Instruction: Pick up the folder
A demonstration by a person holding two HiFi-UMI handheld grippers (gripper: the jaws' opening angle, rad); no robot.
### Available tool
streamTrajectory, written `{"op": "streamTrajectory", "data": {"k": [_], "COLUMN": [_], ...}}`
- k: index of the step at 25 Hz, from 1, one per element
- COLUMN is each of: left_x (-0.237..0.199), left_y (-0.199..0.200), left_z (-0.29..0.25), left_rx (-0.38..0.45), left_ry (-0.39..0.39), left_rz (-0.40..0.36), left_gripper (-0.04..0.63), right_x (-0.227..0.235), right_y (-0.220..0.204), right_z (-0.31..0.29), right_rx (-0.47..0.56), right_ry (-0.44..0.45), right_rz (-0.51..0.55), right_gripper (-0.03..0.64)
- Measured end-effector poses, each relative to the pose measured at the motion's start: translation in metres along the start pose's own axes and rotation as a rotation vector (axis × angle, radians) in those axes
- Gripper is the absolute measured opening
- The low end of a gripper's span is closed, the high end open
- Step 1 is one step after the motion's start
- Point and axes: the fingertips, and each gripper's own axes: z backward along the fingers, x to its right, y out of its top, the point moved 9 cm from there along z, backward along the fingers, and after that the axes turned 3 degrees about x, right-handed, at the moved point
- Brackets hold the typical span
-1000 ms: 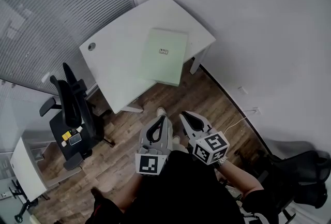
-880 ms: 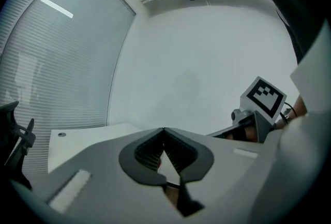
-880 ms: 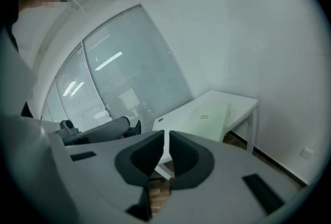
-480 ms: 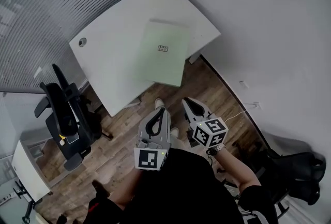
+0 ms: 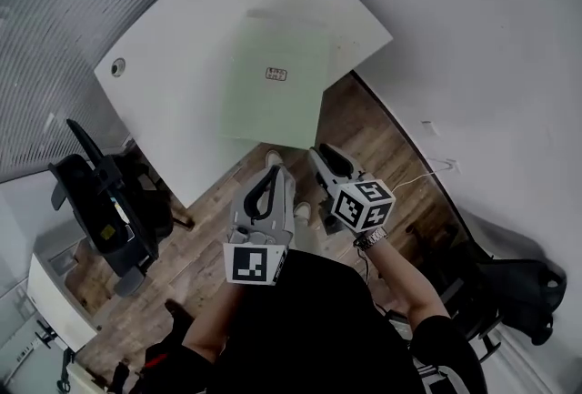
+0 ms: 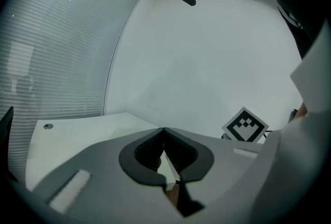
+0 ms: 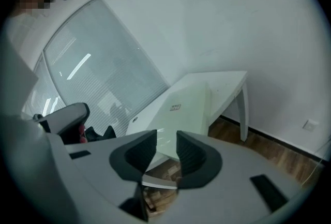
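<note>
Here's the pale green folder (image 5: 273,96), flat on the white table (image 5: 182,65), its near edge jutting past the table's rim over the wooden floor (image 5: 205,242). Both grippers hang short of it, with the folder at twelve o'clock from them and untouched. The left gripper (image 5: 272,172) has its jaws pressed together, with nothing between them. The right gripper (image 5: 319,153), at three o'clock of the left, is opening its jaws, and the gap is empty. A black office chair (image 5: 100,210) sits out at nine o'clock.
</note>
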Motion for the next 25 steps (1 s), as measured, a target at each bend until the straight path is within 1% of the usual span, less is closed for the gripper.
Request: {"op": "streamTrajectory", "data": {"k": [3, 5, 8, 11, 13, 17, 21, 25], "left_x": [-0.01, -0.016, -0.022, -0.028, -0.033, -0.039, -0.048, -0.058], "left_y": [-0.002, -0.003, -0.007, -0.011, -0.014, -0.022, -0.028, -0.031], "left_z": [-0.015, -0.024, -0.035, -0.045, -0.049, -0.052, -0.056, -0.06], "left_rx": [-0.003, -0.001, -0.033, -0.014, -0.013, -0.043, -0.065, -0.072], "left_ry": [0.009, 0.012, 0.009, 0.005, 0.006, 0.01, 0.03, 0.041], "left_rz": [0.004, 0.002, 0.022, 0.008, 0.001, 0.025, 0.028, 0.036], "left_gripper": [0.005, 0.005, 0.005, 0.005, 0.005, 0.005, 0.005, 0.005], "right_x": [0.017, 0.026, 0.042, 0.059, 0.068, 0.081, 0.089, 0.096], "right_y": [-0.001, -0.003, -0.006, -0.009, -0.013, -0.018, -0.027, -0.034], "right_z": [-0.017, -0.027, -0.042, -0.052, -0.059, -0.069, -0.083, -0.09], "right_rx": [-0.016, -0.027, -0.033, -0.028, -0.032, -0.053, -0.07, -0.082], "right_ry": [-0.015, -0.016, -0.014, -0.01, 0.002, 0.056, 0.101, 0.109], "right_rz": [-0.077, -0.096, -0.122, -0.188, -0.241, -0.32, -0.397, -0.43], "right_gripper": [0.115, 0.135, 0.167, 0.204, 0.232, 0.269, 0.287, 0.296]}}
